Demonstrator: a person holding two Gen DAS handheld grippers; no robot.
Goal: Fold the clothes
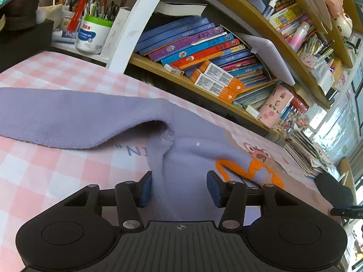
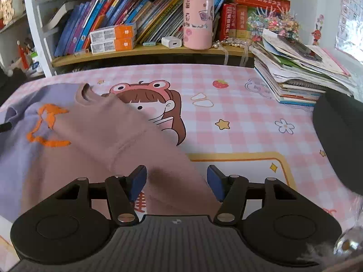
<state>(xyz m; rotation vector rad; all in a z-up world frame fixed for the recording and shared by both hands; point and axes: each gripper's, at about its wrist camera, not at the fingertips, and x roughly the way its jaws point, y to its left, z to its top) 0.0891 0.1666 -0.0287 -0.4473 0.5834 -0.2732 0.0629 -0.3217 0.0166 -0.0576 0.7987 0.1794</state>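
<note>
Both tongs apart over the sweater on the counter.
We see the left tongs [image 1: 179, 187] straddling a lavender sweater [image 1: 188, 158] fold, unclamped; the right tongs [image 2: 177, 181] gape above its pink sleeve [image 2: 118, 131], folded across the body.

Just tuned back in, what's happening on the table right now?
A person is folding a purple sweatshirt with orange lettering on the pink checked tablecloth. The left gripper hovers with open jaws over the body near the armpit; its sleeve lies stretched out sideways. The right gripper, jaws also open, sits over the pinkish-brown sleeve, which is folded across the chest. Neither holds cloth.
</note>
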